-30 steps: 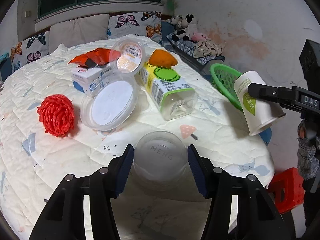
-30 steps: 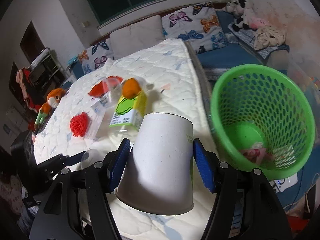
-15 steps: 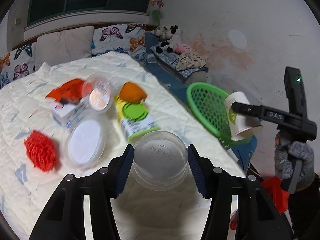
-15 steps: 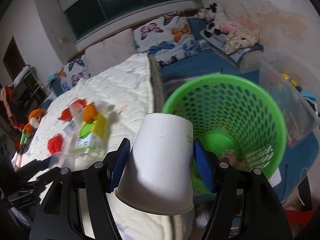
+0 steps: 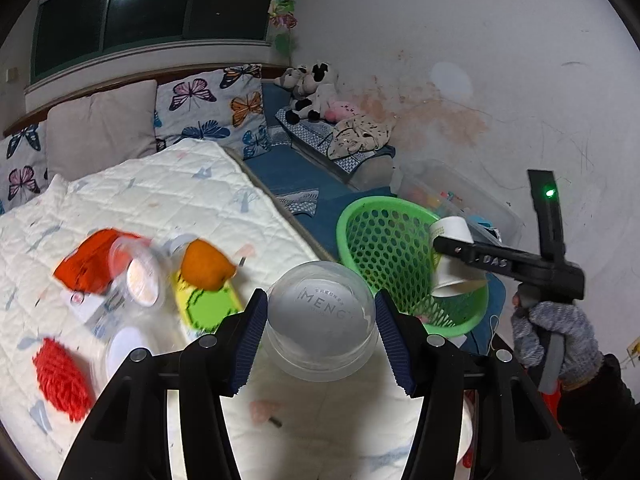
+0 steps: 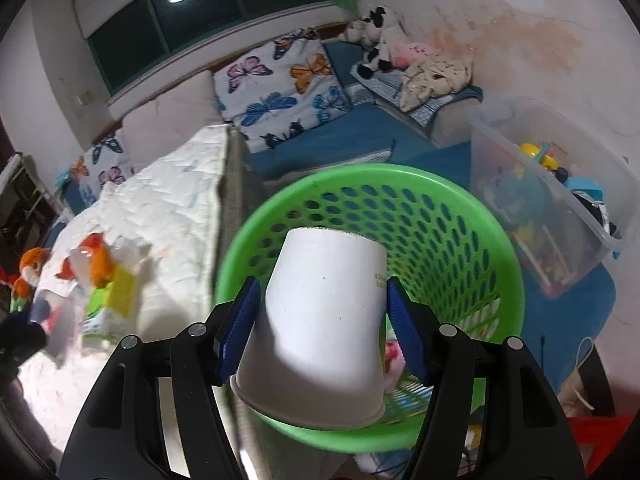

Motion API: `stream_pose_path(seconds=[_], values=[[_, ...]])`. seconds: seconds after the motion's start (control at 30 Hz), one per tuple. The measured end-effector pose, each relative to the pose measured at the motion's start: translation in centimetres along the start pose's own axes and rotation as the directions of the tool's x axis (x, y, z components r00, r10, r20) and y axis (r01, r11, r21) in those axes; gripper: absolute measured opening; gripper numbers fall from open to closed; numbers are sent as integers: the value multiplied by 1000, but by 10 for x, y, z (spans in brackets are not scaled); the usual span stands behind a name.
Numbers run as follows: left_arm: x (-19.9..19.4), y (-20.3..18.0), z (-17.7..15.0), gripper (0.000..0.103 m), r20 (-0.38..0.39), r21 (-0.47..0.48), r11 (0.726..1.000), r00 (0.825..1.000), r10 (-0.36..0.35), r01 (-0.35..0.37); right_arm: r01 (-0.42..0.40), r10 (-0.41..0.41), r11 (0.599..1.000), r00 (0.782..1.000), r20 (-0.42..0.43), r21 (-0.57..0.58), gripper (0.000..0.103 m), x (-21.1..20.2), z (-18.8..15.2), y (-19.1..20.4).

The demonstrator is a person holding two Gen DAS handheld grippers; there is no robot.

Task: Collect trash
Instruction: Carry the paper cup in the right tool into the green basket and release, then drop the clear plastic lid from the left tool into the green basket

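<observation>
My left gripper (image 5: 320, 324) is shut on a clear plastic cup (image 5: 322, 320) marked MENG, held bottom-forward above the white quilted bed (image 5: 160, 192), near its right edge. My right gripper (image 6: 322, 328) is shut on a white paper cup (image 6: 320, 324), held upside down over the mouth of the green mesh basket (image 6: 460, 216). From the left wrist view the right gripper (image 5: 456, 256) holds the paper cup (image 5: 452, 230) over the basket's (image 5: 384, 240) far rim. Some trash lies in the basket's bottom.
On the bed lie a red mesh ball (image 5: 60, 376), clear lids (image 5: 140, 276), an orange peel (image 5: 204, 264), a yellow-green carton (image 5: 208, 304) and a red wrapper (image 5: 88, 260). A clear toy bin (image 6: 552, 208) stands right of the basket. A blue mat lies behind.
Both grippers have lifted and swung right with their cups. The paper cup has moved from beside the basket to over its mouth. The clear cup has risen off the bed.
</observation>
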State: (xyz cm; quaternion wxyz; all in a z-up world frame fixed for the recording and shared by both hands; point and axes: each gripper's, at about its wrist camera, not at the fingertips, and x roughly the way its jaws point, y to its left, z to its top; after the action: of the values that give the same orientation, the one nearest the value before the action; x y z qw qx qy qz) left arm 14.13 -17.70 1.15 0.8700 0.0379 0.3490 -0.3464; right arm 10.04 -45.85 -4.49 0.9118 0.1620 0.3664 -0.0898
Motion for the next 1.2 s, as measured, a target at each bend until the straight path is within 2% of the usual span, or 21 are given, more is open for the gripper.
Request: stream_pose_path(seconds=[0.3,0.73,1.2], values=[[20,-22,19,54,-9,48,999,1000,-21,21,32,-31,999,999,-10,39,65,16,3,-25],[70,-55,35,54,-70,84,994,996,-64,69,37,-39,997,999,24,64,72,-16,-11,-43],[115,-92,39,54,-140,95,989,985,-97,111,25,-30,995,998,51,100,75,-41,-26,-52]])
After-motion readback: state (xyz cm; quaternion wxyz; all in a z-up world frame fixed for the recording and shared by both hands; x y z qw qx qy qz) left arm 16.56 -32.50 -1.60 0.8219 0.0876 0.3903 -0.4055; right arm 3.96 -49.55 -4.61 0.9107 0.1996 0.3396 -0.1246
